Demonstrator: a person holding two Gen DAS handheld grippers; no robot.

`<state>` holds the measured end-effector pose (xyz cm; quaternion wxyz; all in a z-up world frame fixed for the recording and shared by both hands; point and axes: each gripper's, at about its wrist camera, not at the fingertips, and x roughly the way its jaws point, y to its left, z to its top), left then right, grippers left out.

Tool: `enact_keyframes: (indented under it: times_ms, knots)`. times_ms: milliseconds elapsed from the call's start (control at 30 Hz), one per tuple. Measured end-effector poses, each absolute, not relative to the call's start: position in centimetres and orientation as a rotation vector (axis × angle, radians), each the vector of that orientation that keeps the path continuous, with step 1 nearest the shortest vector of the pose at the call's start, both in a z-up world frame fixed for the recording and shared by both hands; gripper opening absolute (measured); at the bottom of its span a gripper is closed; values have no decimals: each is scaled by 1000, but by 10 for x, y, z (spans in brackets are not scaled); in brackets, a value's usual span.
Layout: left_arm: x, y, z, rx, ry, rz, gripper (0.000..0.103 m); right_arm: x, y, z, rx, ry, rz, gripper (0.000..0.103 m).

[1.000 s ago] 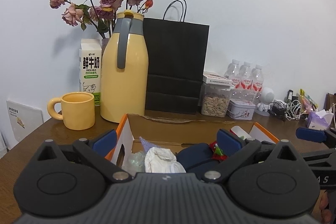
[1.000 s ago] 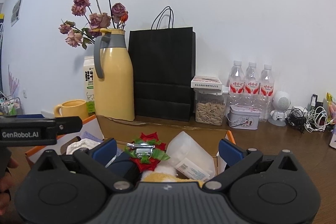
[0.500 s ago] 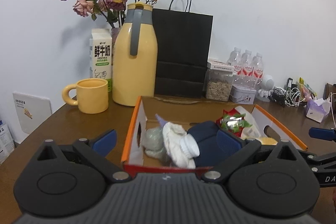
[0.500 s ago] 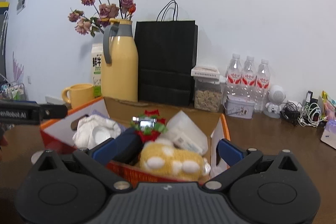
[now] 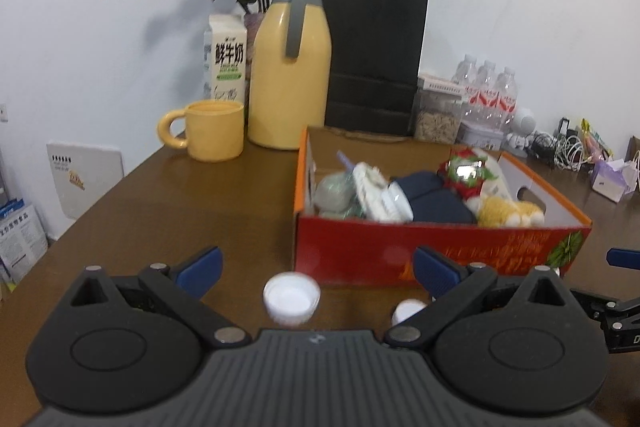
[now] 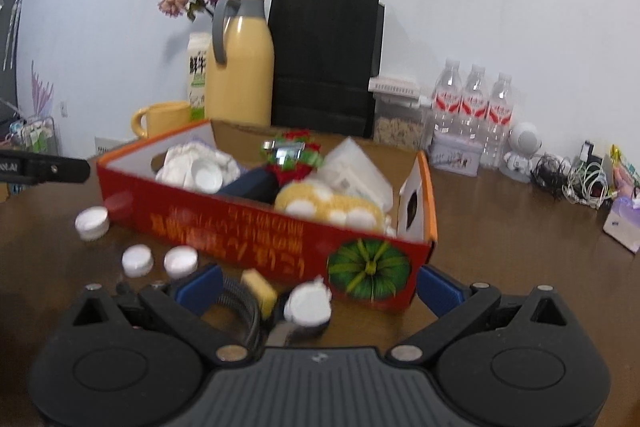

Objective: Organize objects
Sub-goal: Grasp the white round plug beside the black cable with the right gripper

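Inside the red box (image 6: 248, 231): yellow plush (image 6: 332, 205), possibly white socks (image 6: 196, 167).

Left wrist view: sitting low over the brown wooden table (image 5: 168, 211), looking forward past the left gripper (image 5: 316, 267) at the red cardboard box (image 5: 400, 247), near, from its left front.
Right wrist view: facing the same box (image 6: 248, 227) from its right front corner, closer.
Shared: both are taking in the box, the yellow thermos jug (image 5: 290, 67) (image 6: 240, 67) and the black paper bag (image 5: 376, 59) (image 6: 324, 63).
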<state>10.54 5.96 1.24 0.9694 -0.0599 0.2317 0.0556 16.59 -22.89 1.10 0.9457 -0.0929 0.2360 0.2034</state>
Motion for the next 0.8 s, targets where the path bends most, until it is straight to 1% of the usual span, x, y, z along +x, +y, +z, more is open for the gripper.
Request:
enact_keyframes:
  times_ms: [233, 267, 333, 400, 433, 467, 567, 700, 733, 767, 800]
  knots:
    - [93, 65, 6, -127, 488, 120, 103, 163, -232, 2, -186, 506, 409, 103]
    - [93, 66, 6, -128, 489, 121, 103, 164, -232, 3, -181, 504, 410, 101]
    - [93, 66, 5, -133, 492, 122, 103, 166, -233, 3, -173, 505, 419, 94]
    - [93, 67, 5, -135, 495, 123, 103, 170, -232, 4, -177, 514, 418, 79]
    - [92, 67, 5, -135, 495, 122, 103, 172, -232, 4, -178, 518, 418, 76]
    - [92, 67, 5, -136, 495, 121, 103, 174, -232, 4, -177, 521, 420, 70]
    - [92, 67, 5, -136, 496, 125, 103, 180, -231, 3, -172, 535, 430, 64]
    - [92, 67, 6, -136, 497, 126, 103, 192, -228, -1, -162, 561, 443, 51]
    - [92, 67, 6, -135, 497, 126, 103, 195, -227, -2, -159, 566, 446, 46]
    - [92, 67, 6, -133, 497, 128, 103, 198, -226, -3, -157, 574, 450, 38]
    - [92, 67, 6, -131, 497, 130, 103, 199, -226, -3, -152, 574, 455, 33]
